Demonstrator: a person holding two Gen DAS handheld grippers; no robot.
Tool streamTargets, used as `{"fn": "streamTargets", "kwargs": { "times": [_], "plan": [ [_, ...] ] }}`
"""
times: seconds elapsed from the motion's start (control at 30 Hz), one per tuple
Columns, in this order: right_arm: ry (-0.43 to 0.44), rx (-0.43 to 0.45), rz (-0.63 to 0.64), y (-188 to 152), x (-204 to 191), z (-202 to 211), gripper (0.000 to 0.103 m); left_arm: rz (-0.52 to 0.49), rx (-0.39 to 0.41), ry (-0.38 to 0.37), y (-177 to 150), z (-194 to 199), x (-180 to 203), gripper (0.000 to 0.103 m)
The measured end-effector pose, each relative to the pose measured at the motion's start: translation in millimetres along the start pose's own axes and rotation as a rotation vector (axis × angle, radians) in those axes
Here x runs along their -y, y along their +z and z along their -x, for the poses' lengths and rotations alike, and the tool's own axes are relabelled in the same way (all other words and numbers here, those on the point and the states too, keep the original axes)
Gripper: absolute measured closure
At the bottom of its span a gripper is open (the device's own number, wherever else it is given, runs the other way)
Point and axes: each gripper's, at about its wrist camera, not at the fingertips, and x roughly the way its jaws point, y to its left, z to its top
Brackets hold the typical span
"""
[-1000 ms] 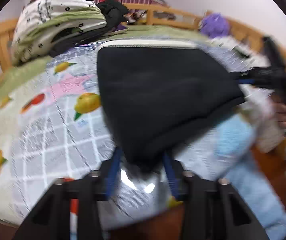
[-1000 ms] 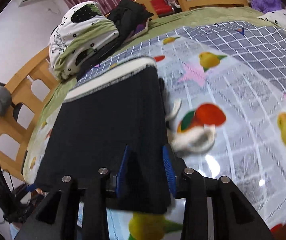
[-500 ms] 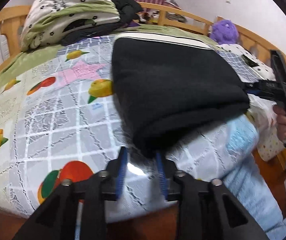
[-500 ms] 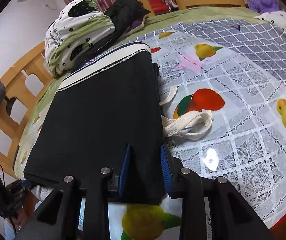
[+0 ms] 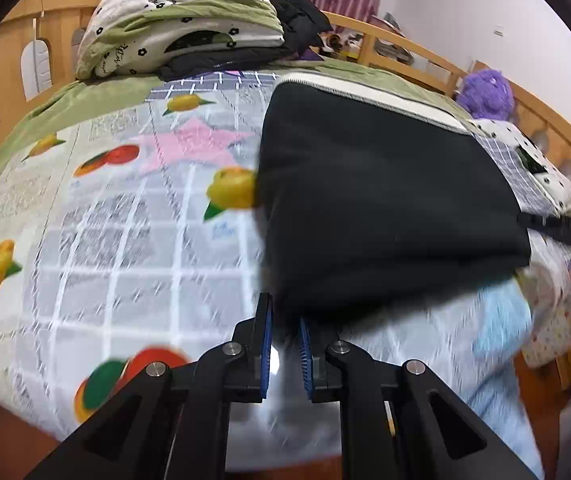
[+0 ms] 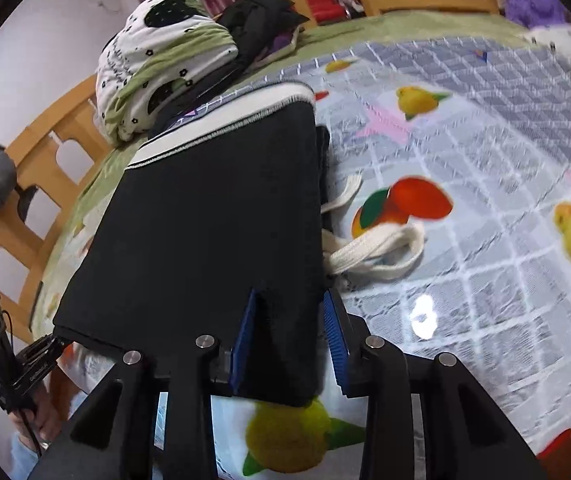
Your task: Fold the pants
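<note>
The black pants (image 5: 385,200) lie as a folded slab on the fruit-print bedspread (image 5: 125,240), the white waistband at the far end toward 12 o'clock and the near edge lifted off the bed by both tools. The left gripper (image 5: 285,344) is closing on the near left corner, a thin pinch of black cloth between its blue pads. The right gripper (image 6: 289,344) clasps the near right corner, jaws easing slightly apart around a thicker wad of fabric. Holding both corners likely keeps the edge taut and level so the fold lands square. A white drawstring (image 6: 373,248) trails out at 3 o'clock of the pants. Folded bedding (image 6: 157,64) sits well apart at 11 o'clock.
</note>
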Motion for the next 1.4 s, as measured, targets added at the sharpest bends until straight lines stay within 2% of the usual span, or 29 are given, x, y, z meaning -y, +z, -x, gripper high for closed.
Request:
{"fn": "streamTargets", "kwargs": {
  "times": [0.03, 0.1, 0.2, 0.23, 0.33, 0.43, 0.5, 0.6, 0.67, 0.73, 0.8, 0.87, 0.97, 1.1, 1.2, 1.33, 1.4],
  "plan": [
    [-0.007, 0.019, 0.017, 1.5, -2.4, 6.9, 0.069, 0.001, -0.007, 0.012, -6.4, 5.5, -5.8, 0.075],
    [-0.008, 0.056, 0.044, 4.6, -6.5, 18.8, 0.069, 0.020, 0.009, 0.063, -11.3, 14.1, -16.8, 0.074],
    [-0.040, 0.099, 0.075, 9.4, -14.6, 27.9, 0.068, 0.044, 0.054, 0.073, -6.6, 30.3, -25.9, 0.074],
    [-0.048, 0.108, 0.082, 11.7, -16.7, 29.3, 0.066, 0.059, 0.083, 0.064, -0.3, 37.1, -27.1, 0.073],
    [-0.068, 0.141, 0.103, 16.3, -28.7, 29.3, 0.061, 0.078, 0.154, 0.016, 27.9, 45.8, -21.7, 0.060],
    [-0.068, 0.147, 0.125, 16.8, -40.9, 21.1, 0.061, 0.043, 0.205, -0.030, 61.1, 40.3, -1.8, 0.057],
    [-0.057, 0.134, 0.139, 12.7, -46.6, 10.3, 0.061, 0.012, 0.221, -0.029, 73.8, 30.5, 11.7, 0.053],
    [-0.094, 0.073, 0.167, 0.6, -47.6, -12.1, 0.061, -0.008, 0.161, 0.000, 73.0, 5.3, 20.6, 0.053],
    [-0.143, 0.084, 0.231, -9.8, -51.9, -18.6, 0.061, 0.007, 0.067, 0.013, 58.4, -22.4, 20.4, 0.052],
    [-0.157, 0.096, 0.296, -15.8, -57.5, -15.7, 0.061, 0.033, 0.053, -0.021, 41.8, -31.2, 16.5, 0.050],
    [-0.133, 0.075, 0.314, -14.0, -57.8, -13.9, 0.059, 0.032, 0.059, -0.040, 34.1, -29.6, 14.5, 0.045],
    [-0.094, 0.055, 0.309, -6.9, -56.2, -11.2, 0.059, 0.040, 0.051, -0.059, 35.4, -25.9, 11.7, 0.044],
    [-0.038, 0.104, 0.253, 12.1, -50.1, -0.6, 0.059, 0.052, 0.082, -0.061, 51.7, -17.4, 6.5, 0.045],
    [-0.081, 0.186, 0.187, 50.9, -40.9, -1.1, 0.059, 0.022, 0.124, -0.047, 85.7, -17.1, 8.9, 0.045],
    [-0.080, 0.205, 0.136, 80.2, -35.4, -14.6, 0.059, -0.002, 0.143, -0.059, 120.0, -23.9, 17.0, 0.045],
    [-0.081, 0.198, 0.120, 108.6, -34.0, -41.7, 0.059, -0.036, 0.147, -0.085, 161.3, -48.1, 32.5, 0.045],
    [-0.077, 0.168, 0.125, 116.3, -33.7, -62.3, 0.059, -0.057, 0.120, -0.093, 177.5, -69.9, 40.9, 0.044]
  ]
}}
